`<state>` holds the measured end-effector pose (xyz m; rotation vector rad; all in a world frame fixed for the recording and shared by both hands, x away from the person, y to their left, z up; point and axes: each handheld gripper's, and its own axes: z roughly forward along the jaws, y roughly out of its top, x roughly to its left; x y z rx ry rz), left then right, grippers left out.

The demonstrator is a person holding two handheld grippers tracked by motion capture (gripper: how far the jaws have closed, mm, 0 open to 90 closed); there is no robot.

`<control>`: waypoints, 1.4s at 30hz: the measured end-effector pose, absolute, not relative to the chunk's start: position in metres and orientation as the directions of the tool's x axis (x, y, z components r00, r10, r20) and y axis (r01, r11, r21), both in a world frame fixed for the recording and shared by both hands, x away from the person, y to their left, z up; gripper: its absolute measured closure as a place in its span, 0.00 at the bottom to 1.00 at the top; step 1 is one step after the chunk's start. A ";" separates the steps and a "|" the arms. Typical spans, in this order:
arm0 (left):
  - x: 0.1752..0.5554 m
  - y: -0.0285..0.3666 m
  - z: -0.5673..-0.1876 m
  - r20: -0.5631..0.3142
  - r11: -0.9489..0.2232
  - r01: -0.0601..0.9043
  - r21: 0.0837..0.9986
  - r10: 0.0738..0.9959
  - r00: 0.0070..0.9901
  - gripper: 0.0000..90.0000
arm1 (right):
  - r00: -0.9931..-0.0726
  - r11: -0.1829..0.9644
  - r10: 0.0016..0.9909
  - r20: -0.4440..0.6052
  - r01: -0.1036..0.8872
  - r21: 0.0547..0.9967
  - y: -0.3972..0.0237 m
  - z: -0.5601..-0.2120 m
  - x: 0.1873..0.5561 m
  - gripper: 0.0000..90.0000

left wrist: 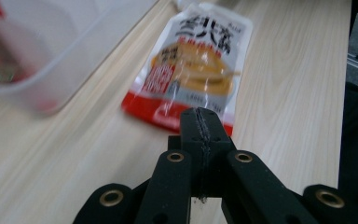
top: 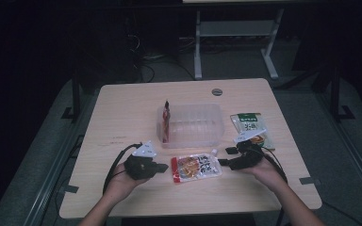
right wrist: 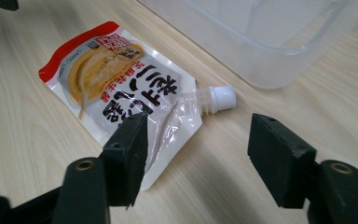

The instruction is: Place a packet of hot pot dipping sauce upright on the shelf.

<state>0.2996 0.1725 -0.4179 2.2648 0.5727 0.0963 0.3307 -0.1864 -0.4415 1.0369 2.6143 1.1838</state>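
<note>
My left hand-held gripper [top: 162, 166] sits low over the worktop [top: 122, 117], its jaws pressed flat together with nothing between them; in the left gripper view the closed tips point at the red bottom edge of the pouch [left wrist: 193, 70], which lies just ahead of them.

The pouch [top: 195, 168] lies flat on the worktop between my two hand-held grippers, its red end towards the left one and its white cap [right wrist: 220, 97] towards the right one. Just behind it stands the clear tub [top: 191, 125], with a red packet [top: 166, 120] upright against its left wall.

My right hand-held gripper [top: 225, 157] is just beside the pouch's cap end. Its jaws stand apart and hold nothing: in the right gripper view one jaw hangs over the pouch's clear corner, the other over bare wood, and the capped spout lies beyond the gap between them, untouched.

Farther right, a green packet [top: 247, 123] lies flat, partly under my right hand [top: 264, 169].
</note>
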 end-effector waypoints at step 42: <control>0.340 0.091 -0.462 -0.116 -0.679 0.367 0.636 0.386 0.915 1.00 | -0.777 0.488 0.579 0.248 0.573 0.658 -0.173 -0.456 0.323 0.26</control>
